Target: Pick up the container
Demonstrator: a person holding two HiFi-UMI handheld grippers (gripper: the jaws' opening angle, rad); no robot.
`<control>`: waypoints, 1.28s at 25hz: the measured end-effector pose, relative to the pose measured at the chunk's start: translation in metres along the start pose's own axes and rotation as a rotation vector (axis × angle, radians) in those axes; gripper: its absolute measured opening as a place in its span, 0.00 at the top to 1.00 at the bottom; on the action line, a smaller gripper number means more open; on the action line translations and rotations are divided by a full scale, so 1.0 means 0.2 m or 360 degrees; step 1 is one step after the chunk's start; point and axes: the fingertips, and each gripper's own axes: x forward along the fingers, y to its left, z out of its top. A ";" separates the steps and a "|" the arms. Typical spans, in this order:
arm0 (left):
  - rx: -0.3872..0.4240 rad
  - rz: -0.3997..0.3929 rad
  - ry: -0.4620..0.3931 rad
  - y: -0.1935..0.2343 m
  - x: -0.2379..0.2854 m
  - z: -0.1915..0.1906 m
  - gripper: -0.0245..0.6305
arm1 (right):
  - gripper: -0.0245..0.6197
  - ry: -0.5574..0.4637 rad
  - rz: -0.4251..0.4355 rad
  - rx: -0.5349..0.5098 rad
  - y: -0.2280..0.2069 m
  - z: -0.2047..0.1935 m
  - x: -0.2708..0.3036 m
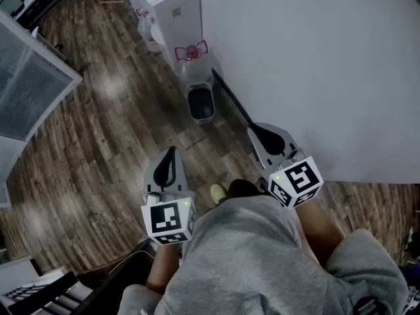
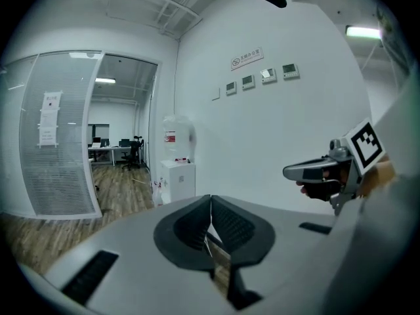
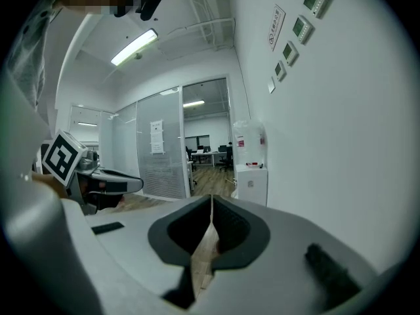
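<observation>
A small dark grey container (image 1: 201, 103) with a pale rim stands on the wooden floor against the white wall, just below a white water dispenser (image 1: 176, 13). In the head view my left gripper (image 1: 173, 152) and right gripper (image 1: 253, 132) are held side by side in front of the person's body, well short of the container, both pointing toward it. The left gripper (image 2: 210, 199) has its jaws closed together with nothing between them. So does the right gripper (image 3: 211, 199). Neither gripper view shows the container.
The white wall (image 1: 315, 64) runs along the right. A glass partition (image 1: 29, 77) stands at the left, with office desks behind it. The person's shoe (image 1: 217, 192) rests on the floor between the grippers. Dark furniture (image 1: 39, 294) sits at bottom left.
</observation>
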 end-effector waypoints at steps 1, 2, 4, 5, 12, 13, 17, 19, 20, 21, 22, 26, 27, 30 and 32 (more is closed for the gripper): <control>0.0005 0.0002 -0.0008 0.00 -0.01 0.00 0.94 | 0.92 -0.0007 -0.0001 -0.0005 0.01 0.01 0.00; 0.0008 0.0005 -0.0014 0.00 -0.01 0.00 0.94 | 0.92 -0.0014 0.0004 -0.0014 0.01 0.01 0.00; 0.0006 0.0012 -0.0016 0.01 -0.02 -0.01 0.94 | 0.92 -0.0028 0.0011 -0.0050 0.03 0.01 0.00; -0.0005 0.0014 -0.0011 0.01 -0.02 -0.02 0.94 | 0.92 -0.0030 0.0005 -0.0072 0.03 0.01 0.00; -0.0055 0.0016 0.0003 0.02 0.04 -0.01 0.94 | 0.92 -0.0047 -0.0019 -0.0059 -0.07 0.04 0.03; -0.0057 0.0017 0.0008 0.03 0.05 -0.01 0.94 | 0.92 -0.0047 -0.0021 -0.0059 -0.08 0.05 0.04; -0.0073 0.0016 0.0012 0.06 0.16 0.03 0.94 | 0.92 -0.0056 -0.0028 -0.0040 -0.16 0.07 0.12; -0.0070 0.0016 0.0008 0.07 0.22 0.05 0.94 | 0.92 -0.0060 -0.0027 -0.0030 -0.21 0.07 0.16; -0.0063 0.0013 0.0007 0.07 0.26 0.06 0.94 | 0.92 -0.0064 -0.0029 -0.0026 -0.24 0.06 0.18; -0.0056 0.0004 0.0008 0.06 0.29 0.07 0.94 | 0.92 -0.0066 -0.0033 -0.0021 -0.27 0.06 0.19; -0.0051 -0.0012 0.0010 0.06 0.33 0.08 0.94 | 0.92 -0.0066 -0.0041 -0.0015 -0.30 0.06 0.21; -0.0045 -0.0067 0.0016 0.05 0.48 0.11 0.94 | 0.92 -0.0042 -0.0066 0.0006 -0.41 0.07 0.29; -0.0039 -0.0073 0.0019 0.05 0.51 0.12 0.94 | 0.92 -0.0035 -0.0068 0.0011 -0.44 0.07 0.32; -0.0022 -0.0086 0.0037 0.06 0.64 0.14 0.94 | 0.92 -0.0030 -0.0067 0.0026 -0.53 0.08 0.41; -0.0013 -0.0089 0.0057 0.07 0.75 0.16 0.94 | 0.92 -0.0018 -0.0067 0.0046 -0.61 0.09 0.49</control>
